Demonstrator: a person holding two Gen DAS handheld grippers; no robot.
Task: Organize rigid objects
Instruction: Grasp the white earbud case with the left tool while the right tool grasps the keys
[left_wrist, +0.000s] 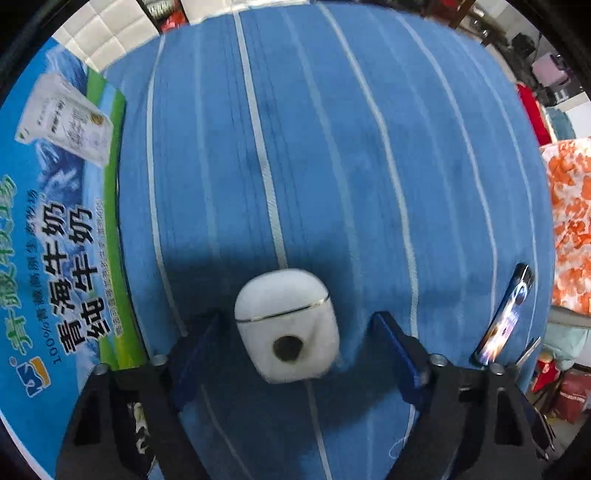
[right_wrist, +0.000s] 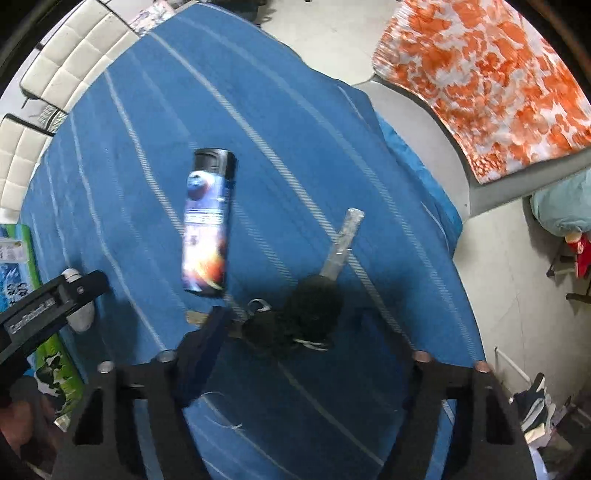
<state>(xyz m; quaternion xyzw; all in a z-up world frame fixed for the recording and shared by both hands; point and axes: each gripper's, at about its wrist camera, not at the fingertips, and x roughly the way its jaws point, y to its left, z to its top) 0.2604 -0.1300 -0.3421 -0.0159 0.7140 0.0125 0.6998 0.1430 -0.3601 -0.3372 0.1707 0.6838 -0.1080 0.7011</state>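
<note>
The white earbud case (left_wrist: 287, 325) lies on the blue striped cloth (left_wrist: 332, 166), and we see it between the spread fingers of the left gripper (left_wrist: 295, 332), which stand wide and apart from it on both sides. Beside it to the left sits the milk carton box (left_wrist: 55, 240); to the right, the printed can (right_wrist: 208, 221) lies flat. Our right gripper (right_wrist: 295, 332), also wide, hovers over a dark key bunch (right_wrist: 295, 321) beside a clear tube (right_wrist: 343, 240).
</note>
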